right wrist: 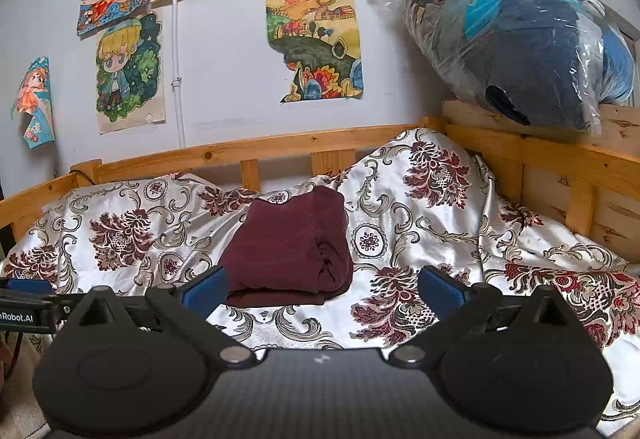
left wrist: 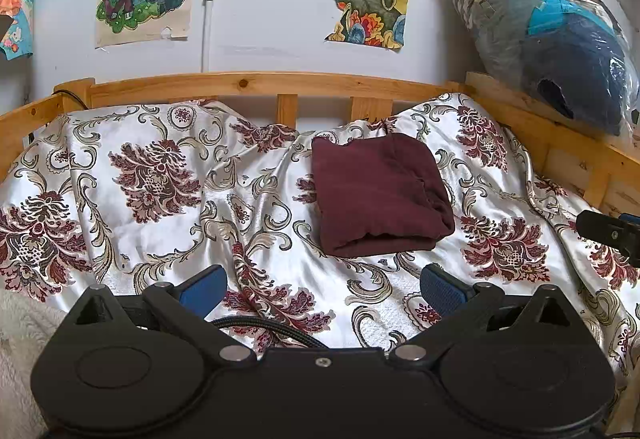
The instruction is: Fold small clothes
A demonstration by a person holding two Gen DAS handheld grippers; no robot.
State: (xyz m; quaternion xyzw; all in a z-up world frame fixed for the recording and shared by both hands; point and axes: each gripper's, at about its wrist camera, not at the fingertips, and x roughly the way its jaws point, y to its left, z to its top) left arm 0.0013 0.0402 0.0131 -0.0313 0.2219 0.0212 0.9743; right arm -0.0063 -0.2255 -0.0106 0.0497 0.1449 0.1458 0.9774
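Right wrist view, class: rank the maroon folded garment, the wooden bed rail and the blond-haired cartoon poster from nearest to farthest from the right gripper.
From the right gripper:
1. Maroon folded garment, just ahead on the bedspread, slightly left.
2. Wooden bed rail, behind the garment, along the wall.
3. Blond-haired cartoon poster, on the wall above the rail, left.

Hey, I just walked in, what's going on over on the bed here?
A person is folding small clothes with a hand-held gripper in each hand. A maroon garment lies folded into a compact rectangle on the floral bedspread. The left hand-held gripper and the right hand-held gripper are both open, holding nothing, short of the garment. The fold looks finished.
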